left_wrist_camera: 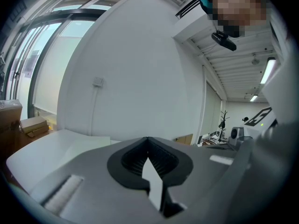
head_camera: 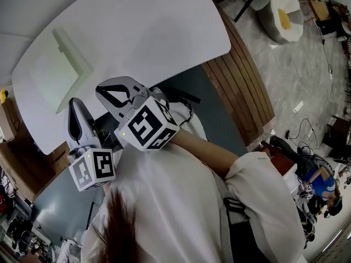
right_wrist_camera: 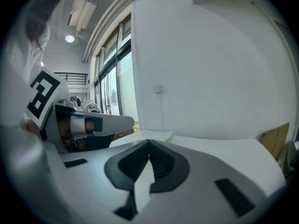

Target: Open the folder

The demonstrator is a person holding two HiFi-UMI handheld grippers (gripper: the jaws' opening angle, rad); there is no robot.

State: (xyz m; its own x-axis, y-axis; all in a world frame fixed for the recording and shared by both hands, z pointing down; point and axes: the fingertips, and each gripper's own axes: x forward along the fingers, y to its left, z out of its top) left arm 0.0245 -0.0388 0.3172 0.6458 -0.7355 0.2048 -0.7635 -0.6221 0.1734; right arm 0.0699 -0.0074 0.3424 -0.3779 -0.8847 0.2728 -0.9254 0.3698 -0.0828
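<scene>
I read the left gripper (left_wrist_camera: 148, 141) and right gripper (right_wrist_camera: 149, 146) fingers pressed together, empty; the folder (head_camera: 60, 70), eleven o'clock in the head view, barely shows against the counter (head_camera: 153, 26).

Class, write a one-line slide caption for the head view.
Shut and empty, the left gripper and right gripper hover at the white table's near edge, apart from the pale folder lying flat.
</scene>
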